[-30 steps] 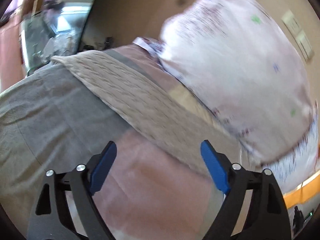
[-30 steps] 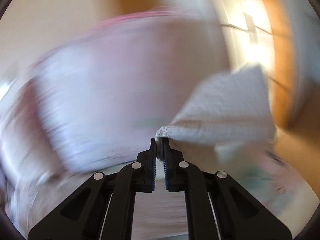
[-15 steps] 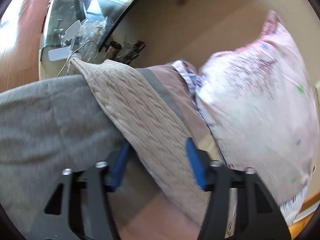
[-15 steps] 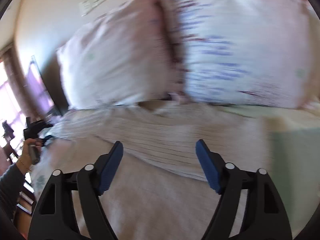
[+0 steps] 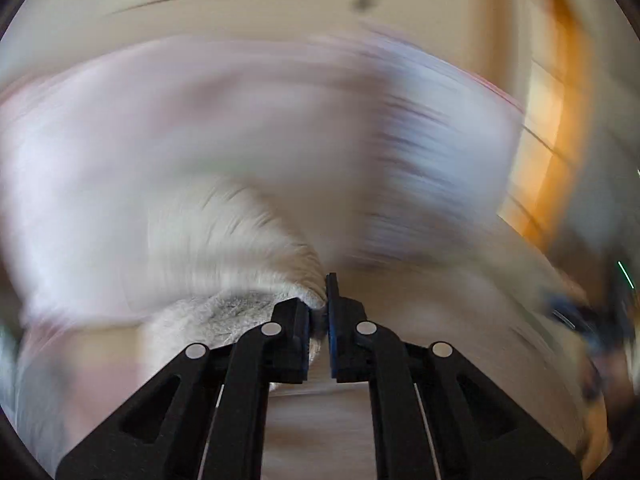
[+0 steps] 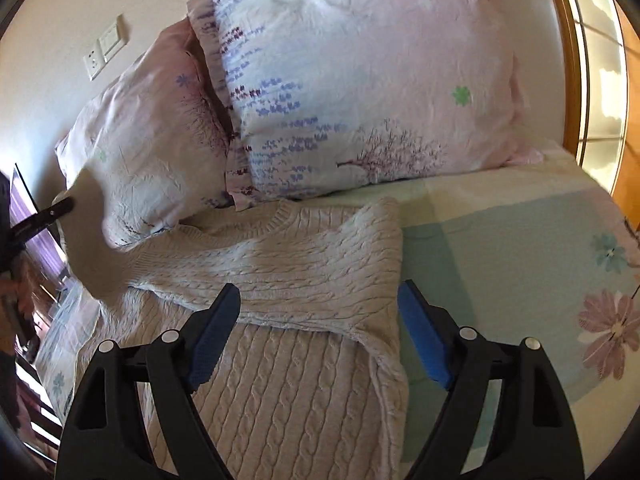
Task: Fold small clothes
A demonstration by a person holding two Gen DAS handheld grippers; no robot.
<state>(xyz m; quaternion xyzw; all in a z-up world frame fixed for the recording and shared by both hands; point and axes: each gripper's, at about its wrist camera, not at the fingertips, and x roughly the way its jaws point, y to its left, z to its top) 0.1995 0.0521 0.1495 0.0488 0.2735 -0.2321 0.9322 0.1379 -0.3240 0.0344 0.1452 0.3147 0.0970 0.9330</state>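
Note:
A cream cable-knit sweater (image 6: 288,344) lies on the bed, its right sleeve folded across the chest. My right gripper (image 6: 320,332) is open and empty just above the sweater's body. My left gripper (image 5: 318,312) is shut on a fold of the sweater (image 5: 224,312); that view is heavily blurred. In the right wrist view the left gripper (image 6: 60,204) shows at the far left, holding a lifted, blurred piece of the sweater (image 6: 90,236).
Two pink floral pillows (image 6: 360,80) lean against the wall behind the sweater. The floral bedsheet (image 6: 520,248) spreads to the right. A wooden window frame (image 6: 572,60) stands at the right, wall switches (image 6: 106,46) at the upper left.
My left gripper has shut on the sweater's left side and swings it up and over. My right gripper let go of its sleeve earlier, stays open and has settled over the sweater.

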